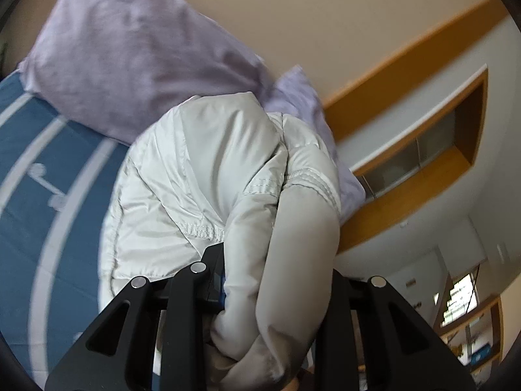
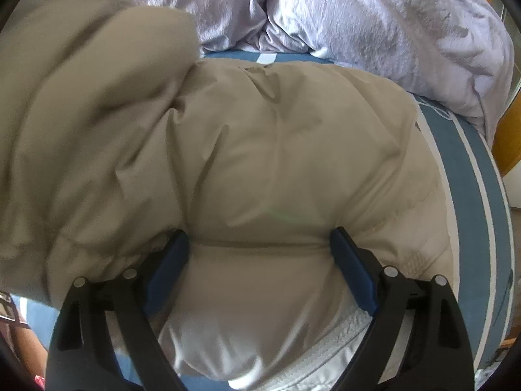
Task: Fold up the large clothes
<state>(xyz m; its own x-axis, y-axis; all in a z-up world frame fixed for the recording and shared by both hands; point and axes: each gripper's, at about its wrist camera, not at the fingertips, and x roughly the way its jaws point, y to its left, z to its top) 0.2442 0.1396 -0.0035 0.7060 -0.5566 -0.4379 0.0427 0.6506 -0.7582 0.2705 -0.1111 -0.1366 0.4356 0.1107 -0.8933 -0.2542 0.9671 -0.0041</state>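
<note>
A puffy beige jacket with a pale lining (image 2: 276, 150) lies on a blue bed sheet with white stripes (image 2: 469, 176). My left gripper (image 1: 273, 280) is shut on a thick bunched fold of the jacket (image 1: 293, 244) and holds it raised, with the lining (image 1: 195, 169) showing. My right gripper (image 2: 260, 247) stands wide, its blue pads (image 2: 351, 270) pressed into the jacket's bulk on both sides of a seam. Whether it grips the cloth I cannot tell.
Lilac pillows (image 1: 123, 58) and a crumpled lilac duvet (image 2: 374, 22) lie at the bed's head. A wooden headboard and wall shelf (image 1: 423, 150) are to the right. The bed's edge (image 2: 501, 215) runs along the right side.
</note>
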